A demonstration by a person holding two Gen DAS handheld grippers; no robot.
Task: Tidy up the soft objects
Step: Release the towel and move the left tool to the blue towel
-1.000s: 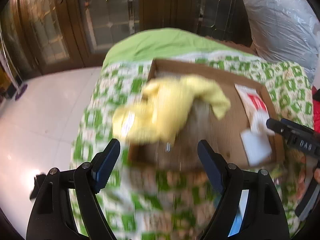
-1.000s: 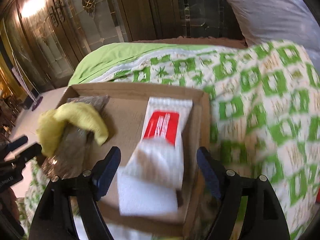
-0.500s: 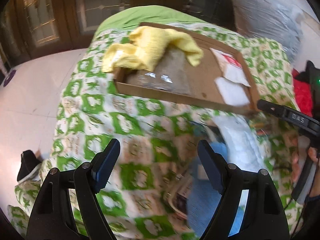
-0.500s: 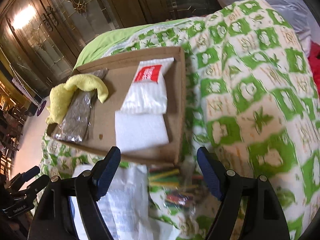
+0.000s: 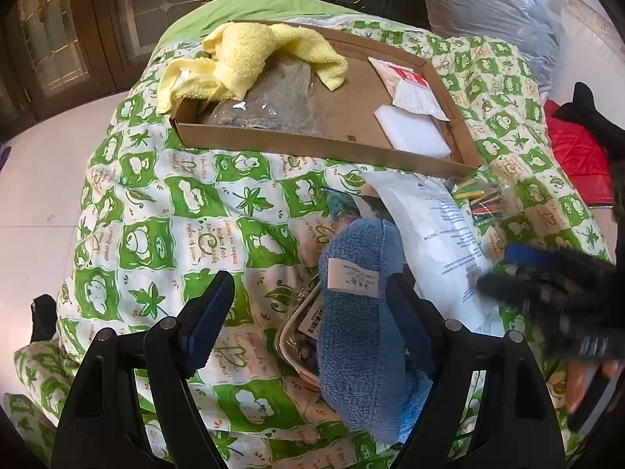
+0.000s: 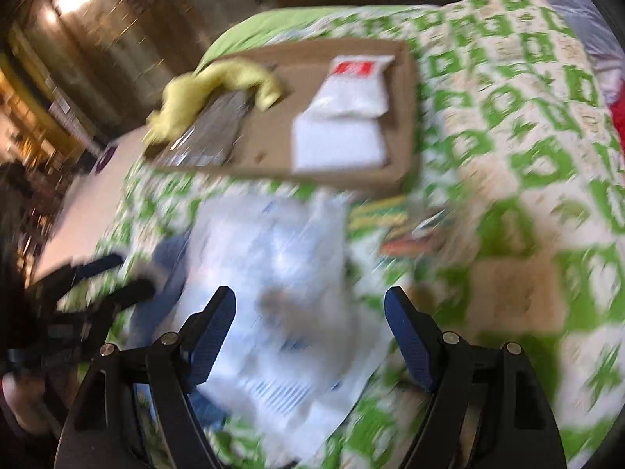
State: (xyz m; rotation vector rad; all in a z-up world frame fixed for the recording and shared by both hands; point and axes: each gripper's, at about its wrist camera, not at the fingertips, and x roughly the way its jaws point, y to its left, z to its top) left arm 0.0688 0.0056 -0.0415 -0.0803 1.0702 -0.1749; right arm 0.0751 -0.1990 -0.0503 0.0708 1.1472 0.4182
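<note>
**Operator:** Blue towel (image 5: 359, 328), item one: it lies rolled on the green-and-white quilt (image 5: 164, 211), under my left gripper (image 5: 312, 312), with the right-hand finger just beside its edge. Jaws wide apart, nothing clasped.

**Checker:** And the other side?

**Operator:** Right gripper (image 6: 310, 328), jaws likewise spread and empty, over the white plastic bag (image 6: 281, 273). That view is smeared, so finer detail I cannot tell.

**Checker:** Items further out?

**Operator:** Clear packet (image 5: 300, 332), partly under the towel. Bundle of coloured sticks (image 5: 482, 199) beside the bag. Beyond, the cardboard tray (image 5: 320, 144), holding a yellow towel (image 5: 250, 66) draped over its far left corner, a grey packet (image 5: 273, 105), a white foam block (image 5: 414, 133) and a red-labelled white pack (image 5: 410, 86).

**Checker:** Risks?

**Operator:** My judgement: the towel overlaps the clear packet, so a deep pinch could drag the packet up too. A shallow pinch on loose terry may let the roll unfurl and snag the bag. The two grippers are close together; reaching at once risks a knock.
</note>
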